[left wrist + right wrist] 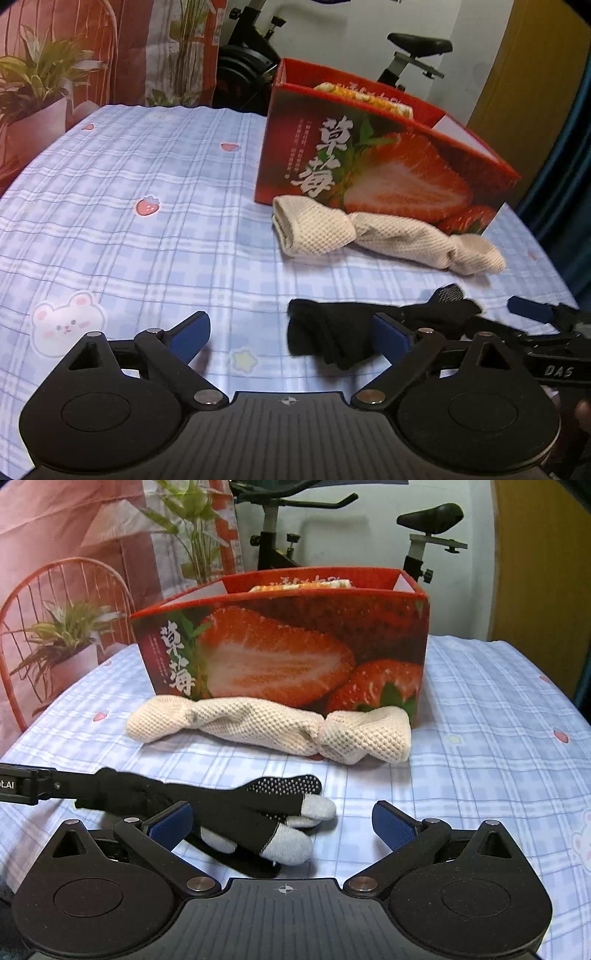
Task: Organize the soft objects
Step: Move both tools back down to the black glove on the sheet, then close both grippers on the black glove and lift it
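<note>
While both hand-held grippers, left [291, 338] and right [282, 821], stand apart, one black glove [236, 808] lies between them. One beige cloth [273, 729] touches one box [295, 646].

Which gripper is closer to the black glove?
Too close to call. The left gripper has the black glove's cuff end by its right finger; the right gripper has the glove's grey fingertips lying between its open fingers. Neither grips it.

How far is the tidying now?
Done: something yellow already sits in the strawberry box. In hand: nothing; both claws, left and right, are open beside the black glove. Left: glove and beige cloth lie on the table.
</note>
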